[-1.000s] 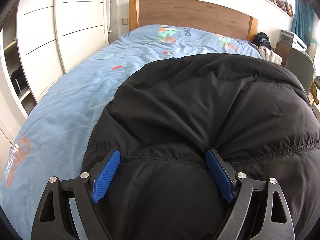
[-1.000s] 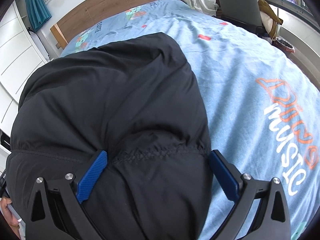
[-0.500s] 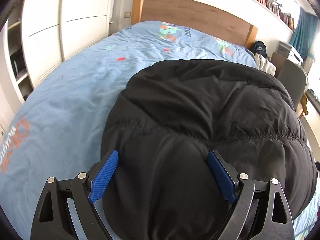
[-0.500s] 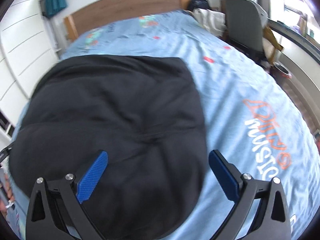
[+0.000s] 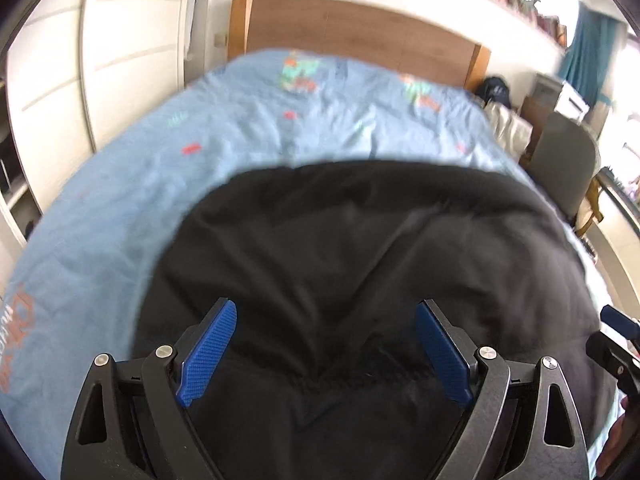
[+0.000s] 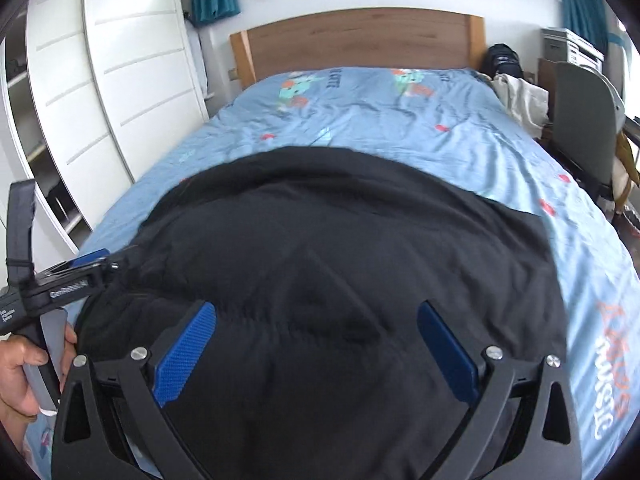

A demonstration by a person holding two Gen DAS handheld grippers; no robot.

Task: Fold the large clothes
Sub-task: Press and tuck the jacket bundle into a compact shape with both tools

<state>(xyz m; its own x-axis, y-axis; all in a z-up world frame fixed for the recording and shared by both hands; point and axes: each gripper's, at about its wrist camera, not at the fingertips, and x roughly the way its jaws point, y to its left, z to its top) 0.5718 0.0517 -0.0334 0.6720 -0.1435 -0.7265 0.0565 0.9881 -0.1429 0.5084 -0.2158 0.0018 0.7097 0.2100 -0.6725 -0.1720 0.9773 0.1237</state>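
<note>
A black padded jacket (image 5: 360, 264) lies in a bulky folded heap on the blue bed cover (image 5: 120, 208); it also fills the right wrist view (image 6: 340, 280). My left gripper (image 5: 326, 350) is open, its blue pads wide apart above the jacket's near part and holding nothing. My right gripper (image 6: 316, 354) is open too, above the jacket's near edge and empty. The left tool with the hand on it shows at the left of the right wrist view (image 6: 52, 292).
A wooden headboard (image 6: 360, 40) stands at the far end of the bed. White wardrobe doors (image 6: 120, 80) run along the left. A grey chair (image 6: 580, 120) and a pile of light clothes (image 6: 516, 96) are at the far right.
Both grippers have pulled back and risen from the jacket, staying open. The right gripper has swung to face the headboard. More of the bed shows beyond the jacket.
</note>
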